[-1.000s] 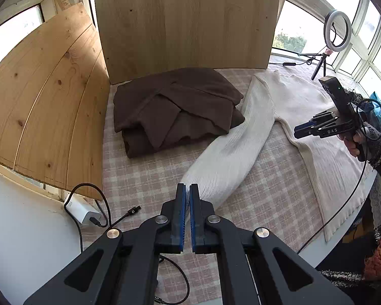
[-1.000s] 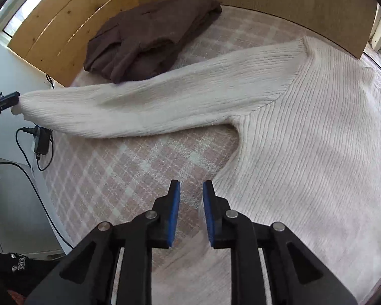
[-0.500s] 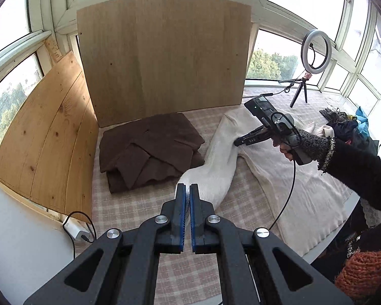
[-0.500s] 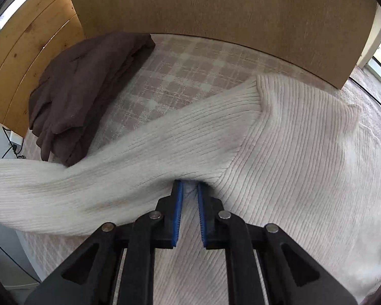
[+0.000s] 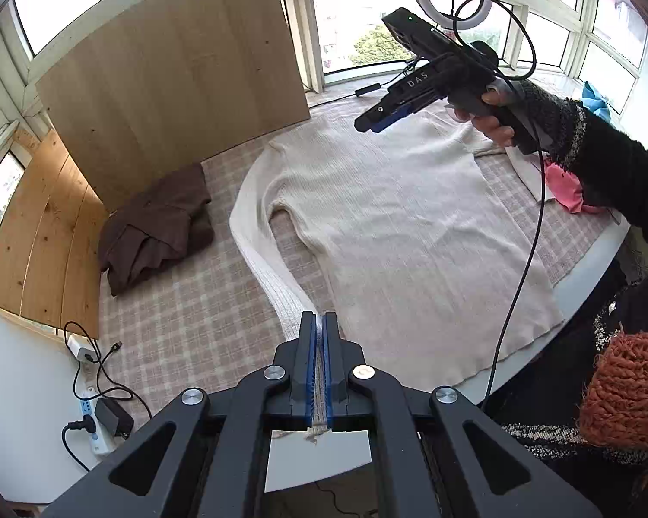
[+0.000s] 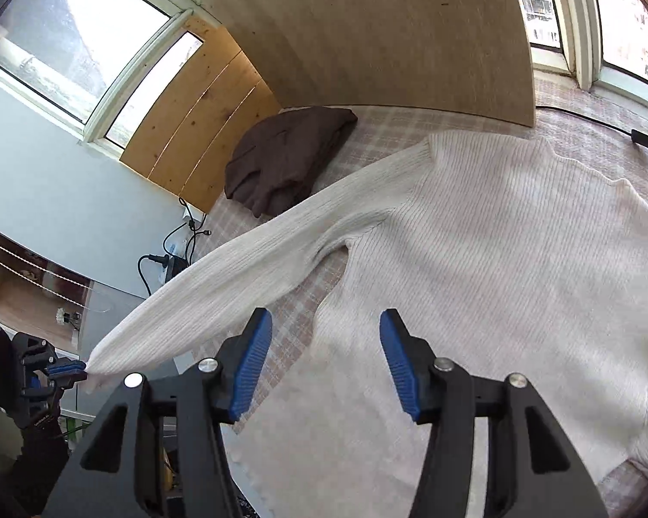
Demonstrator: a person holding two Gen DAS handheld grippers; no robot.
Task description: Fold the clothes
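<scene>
At bottom centre of the left wrist view, the left hand-held gripper point(image 5: 319, 336) is clenched on the cuff of the cream sweater point(image 5: 401, 233); its sleeve point(image 5: 259, 250) runs from the pads up-frame w/ a curve to the shoulder. Sweater body lies flat on the checked bench point(image 5: 185, 323), mid-frame to right. Folded brown garment point(image 5: 155, 233) sits left of the sleeve, near the wood panels. The right hand-held gripper point(image 6: 326, 360), at bottom centre of its own view, is released: jaws have just been opening, nothing between them, hovering over the sweater's side below the armpit. In that view the sleeve stretches to lower left, off the bench edge.
</scene>
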